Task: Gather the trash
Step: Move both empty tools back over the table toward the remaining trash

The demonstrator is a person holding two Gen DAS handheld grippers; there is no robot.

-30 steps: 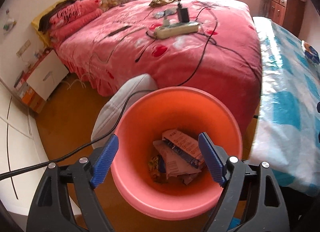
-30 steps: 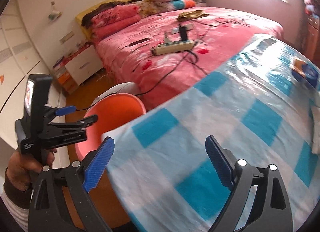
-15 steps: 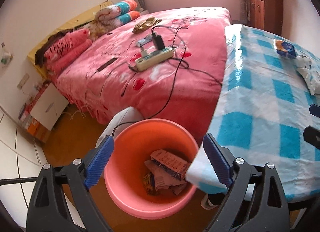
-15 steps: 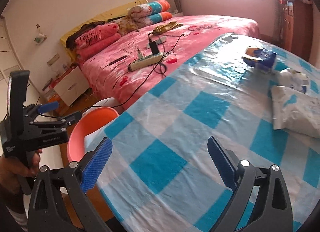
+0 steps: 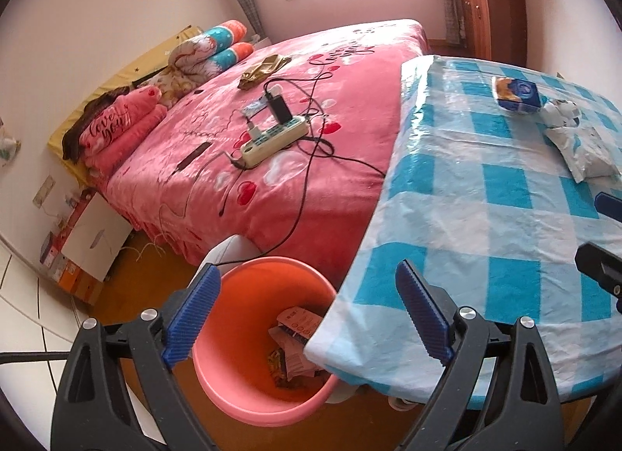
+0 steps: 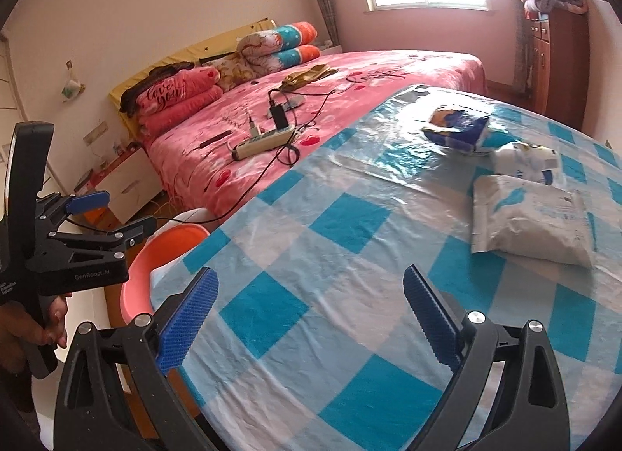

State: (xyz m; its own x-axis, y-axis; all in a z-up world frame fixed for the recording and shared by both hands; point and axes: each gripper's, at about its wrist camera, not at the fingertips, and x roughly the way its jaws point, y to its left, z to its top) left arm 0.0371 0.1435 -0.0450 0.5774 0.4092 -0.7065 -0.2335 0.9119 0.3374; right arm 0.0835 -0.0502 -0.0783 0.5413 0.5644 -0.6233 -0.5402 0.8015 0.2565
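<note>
An orange bin (image 5: 233, 385) stands on the floor at the table's corner, with crumpled packets (image 5: 299, 326) inside. My left gripper (image 5: 307, 295) hangs above the bin, open and empty. On the blue-checked tablecloth (image 6: 350, 225) lie a blue snack packet (image 6: 458, 128), a crumpled white wrapper (image 6: 525, 161) and a flat white bag (image 6: 528, 221). My right gripper (image 6: 311, 295) is open and empty over the near part of the cloth, well short of these. The left gripper (image 6: 124, 210), held by a hand (image 6: 23, 322), shows at the left beside the bin (image 6: 136, 276).
A pink bed (image 5: 272, 179) behind the bin carries a power strip (image 5: 272, 140) with black cables trailing to the floor. A white object (image 5: 229, 249) stands behind the bin. A bedside cabinet (image 5: 93, 233) is at the left wall, a wooden dresser (image 6: 559, 62) at the far right.
Both views have swung right, from the bin toward the table. The left gripper rose off the bin and its jaws widened a little. The packets on the cloth came into view.
</note>
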